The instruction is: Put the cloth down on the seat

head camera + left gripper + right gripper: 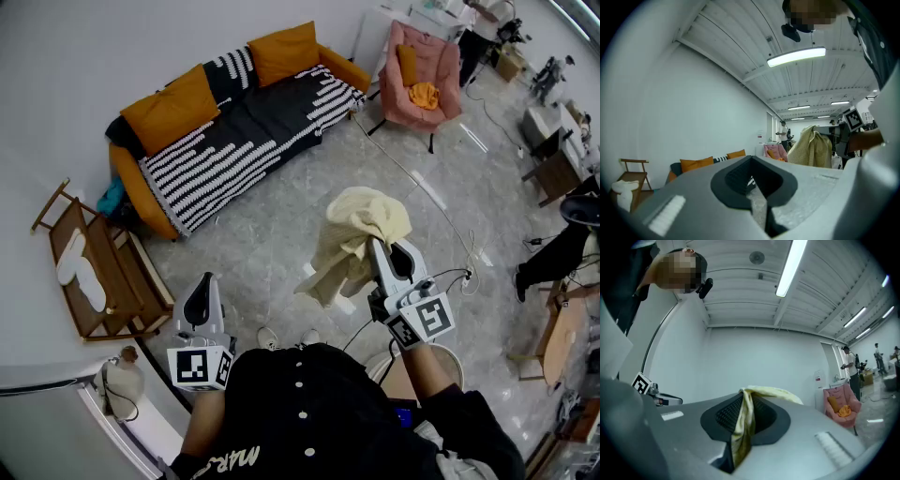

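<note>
Standing by, I note the person facing the room with both tools held level. The right gripper (379, 249) has its jaws closed narrowly on a gathered fold of the cloth (359, 228). The gripper's own view shows pale yellow fabric pinched between the dark ribbed pads, with a flap lying over the top of one jaw. The cloth is in the air at the person's front, above the tiled floor (281, 225). Its loose ends hang below the grip and touch nothing else. The left gripper (200, 292) is held low at the person's other side and carries nothing; its jaws appear drawn together, though the seam between them is dim in its view. The cloth is well apart from both the striped sofa (244, 131) with orange cushions and the pink armchair (424, 66). Which of these is the intended seat I cannot tell. Judgement: the cloth is light, limp and in no way fragile. It will slump into a heap when released rather than lie flat, and it may cling to the ribbed pads. The bunched fold now held is a sound purchase; a single thin edge would be likelier to slip.
</note>
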Demonstrator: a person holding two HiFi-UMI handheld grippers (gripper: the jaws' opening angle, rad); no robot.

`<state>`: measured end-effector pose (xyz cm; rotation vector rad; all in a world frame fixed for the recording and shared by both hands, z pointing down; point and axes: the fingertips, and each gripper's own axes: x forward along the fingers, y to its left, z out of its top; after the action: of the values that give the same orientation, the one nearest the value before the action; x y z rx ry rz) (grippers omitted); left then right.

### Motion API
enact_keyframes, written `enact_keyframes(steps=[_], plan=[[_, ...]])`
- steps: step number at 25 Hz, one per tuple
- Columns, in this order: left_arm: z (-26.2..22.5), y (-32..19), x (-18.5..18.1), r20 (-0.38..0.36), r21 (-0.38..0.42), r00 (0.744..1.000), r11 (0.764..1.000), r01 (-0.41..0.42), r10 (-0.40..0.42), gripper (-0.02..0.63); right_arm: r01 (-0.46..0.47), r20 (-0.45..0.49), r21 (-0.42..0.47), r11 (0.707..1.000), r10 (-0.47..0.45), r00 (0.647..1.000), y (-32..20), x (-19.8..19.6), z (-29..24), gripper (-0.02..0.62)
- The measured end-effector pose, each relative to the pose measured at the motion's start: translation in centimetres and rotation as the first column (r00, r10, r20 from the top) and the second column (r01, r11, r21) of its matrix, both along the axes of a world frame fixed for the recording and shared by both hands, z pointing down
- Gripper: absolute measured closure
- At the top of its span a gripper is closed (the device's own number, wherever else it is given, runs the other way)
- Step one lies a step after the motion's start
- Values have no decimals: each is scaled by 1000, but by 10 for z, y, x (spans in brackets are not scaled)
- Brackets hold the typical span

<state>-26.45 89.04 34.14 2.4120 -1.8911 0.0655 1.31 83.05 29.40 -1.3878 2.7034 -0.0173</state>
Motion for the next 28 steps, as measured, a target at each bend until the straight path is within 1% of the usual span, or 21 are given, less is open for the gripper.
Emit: enact_keyframes(steps=[16, 22, 28], plan=[[-6, -4, 0, -1, 10, 1000, 1000, -15, 15, 606, -6, 24, 12, 1000, 6, 1000, 1, -2, -8, 537], [-8, -13, -18, 0, 15, 999, 999, -33, 33, 606, -24, 18, 13, 1000, 23, 1000, -8, -19, -8, 537], [5, -31, -59, 2, 8, 998, 998, -59, 59, 606, -51, 20, 4, 999, 51, 999, -17, -57, 6, 537]])
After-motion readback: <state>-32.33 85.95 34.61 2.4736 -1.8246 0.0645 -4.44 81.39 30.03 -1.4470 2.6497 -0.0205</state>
